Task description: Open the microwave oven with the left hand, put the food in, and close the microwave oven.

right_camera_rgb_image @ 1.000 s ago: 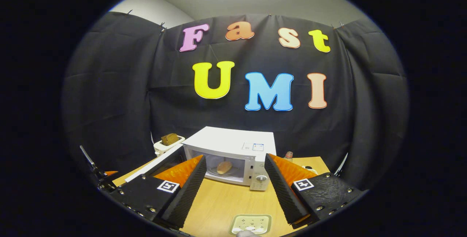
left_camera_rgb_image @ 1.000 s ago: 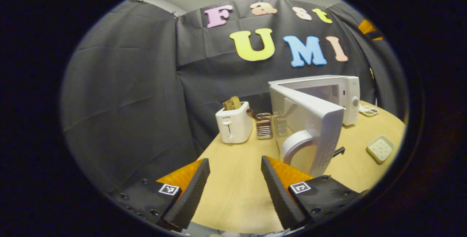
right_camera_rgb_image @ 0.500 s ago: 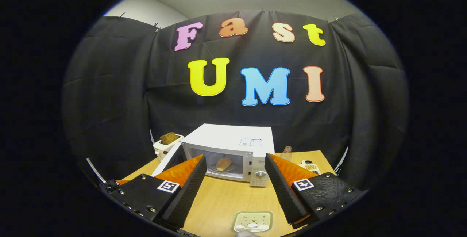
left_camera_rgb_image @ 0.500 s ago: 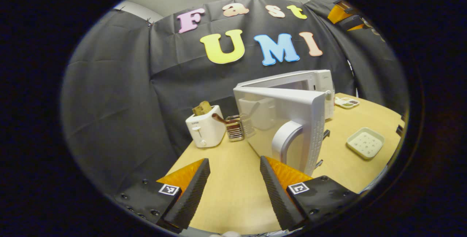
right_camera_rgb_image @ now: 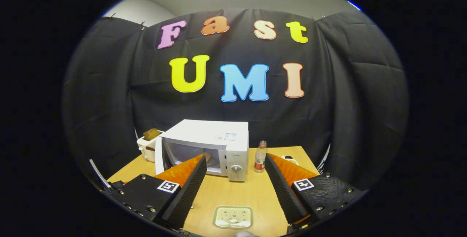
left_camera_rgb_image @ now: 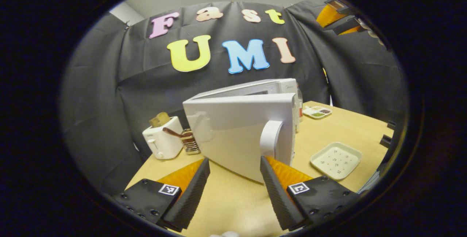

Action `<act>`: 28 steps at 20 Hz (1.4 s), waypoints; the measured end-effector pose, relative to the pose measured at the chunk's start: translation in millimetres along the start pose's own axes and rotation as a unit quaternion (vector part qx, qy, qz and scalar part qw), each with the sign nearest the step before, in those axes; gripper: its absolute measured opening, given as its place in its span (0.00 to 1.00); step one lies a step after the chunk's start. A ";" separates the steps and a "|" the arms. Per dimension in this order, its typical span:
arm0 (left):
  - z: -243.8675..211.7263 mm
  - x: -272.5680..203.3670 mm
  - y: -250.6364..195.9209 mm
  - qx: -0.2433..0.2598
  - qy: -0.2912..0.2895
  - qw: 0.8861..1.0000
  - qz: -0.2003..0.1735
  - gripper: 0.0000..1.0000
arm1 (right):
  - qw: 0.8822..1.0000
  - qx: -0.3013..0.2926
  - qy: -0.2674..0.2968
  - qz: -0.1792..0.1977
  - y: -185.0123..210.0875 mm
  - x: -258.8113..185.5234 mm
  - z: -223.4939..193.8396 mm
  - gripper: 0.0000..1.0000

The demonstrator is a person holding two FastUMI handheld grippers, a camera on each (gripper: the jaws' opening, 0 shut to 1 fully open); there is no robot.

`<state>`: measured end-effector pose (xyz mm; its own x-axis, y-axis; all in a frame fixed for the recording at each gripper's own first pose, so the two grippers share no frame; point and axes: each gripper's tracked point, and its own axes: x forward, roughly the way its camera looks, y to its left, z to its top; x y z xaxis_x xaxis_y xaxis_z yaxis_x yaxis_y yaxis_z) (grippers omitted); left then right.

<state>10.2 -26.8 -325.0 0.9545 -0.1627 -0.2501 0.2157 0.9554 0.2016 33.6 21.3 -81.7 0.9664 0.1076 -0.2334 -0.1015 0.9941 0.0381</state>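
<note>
Microwave [right_camera_rgb_image: 204, 145] sits centre of the right gripper view, at the back of the surface [right_camera_rgb_image: 237, 193]. Its door [left_camera_rgb_image: 233, 131] fills the middle of the left gripper view, nearly shut but not latched; a dark gap shows at its hinge side in the right gripper view. Handle [left_camera_rgb_image: 270, 138] is at the door's right edge, just above the left gripper's right finger.

Food: a small pale shape behind the door glass may be it, too faint to be sure. The white tray [right_camera_rgb_image: 233, 217], bottom centre of the right gripper view, looks empty, so I judge the food is prob. inside.

Left gripper [left_camera_rgb_image: 233, 189], bottom of its view: jaws wide apart, holding nothing, close in front of the door; contact can't be told. Right gripper [right_camera_rgb_image: 235, 189], bottom of its view: jaws wide apart, empty, well back from the microwave, above the tray.

Progress, as judged: opening and loading done; left = final push to latch the door.

Around: toaster [left_camera_rgb_image: 162, 140] w/ bread, left of the microwave; bottle [right_camera_rgb_image: 259, 156] just right of it.
</note>
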 end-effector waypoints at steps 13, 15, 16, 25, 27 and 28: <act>64.9 119.9 -89.2 0.025 -0.049 0.998 -0.040 1.00 | 0.999 0.005 0.028 -0.044 -73.9 -12.6 -18.0 0.98; 72.5 136.2 -89.9 0.032 -0.055 0.998 -0.025 0.98 | 0.998 0.000 0.030 -0.053 -84.8 -13.7 -19.9 0.98; 75.8 144.4 -89.7 0.028 -0.056 0.998 -0.019 0.96 | 0.998 -0.001 0.033 -0.055 -88.9 -13.6 -21.2 0.98; 90.4 201.3 -105.5 0.036 -0.059 0.998 0.010 0.97 | 0.997 0.016 0.056 -0.057 -107.8 -2.0 -32.4 0.98; 97.4 209.4 -107.5 0.032 -0.066 0.997 0.012 1.00 | 0.997 0.017 0.054 -0.052 -106.4 -1.2 -30.5 0.98; 97.2 213.6 -106.4 0.026 -0.064 0.997 0.018 0.96 | 0.997 0.016 0.055 -0.052 -107.4 0.6 -31.2 0.98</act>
<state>211.1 -187.1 -307.8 0.9796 -0.1615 -0.1193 0.1877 0.9476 0.2586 37.7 -85.0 -116.2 0.9397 0.0073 -0.3420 0.0065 0.9992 0.0391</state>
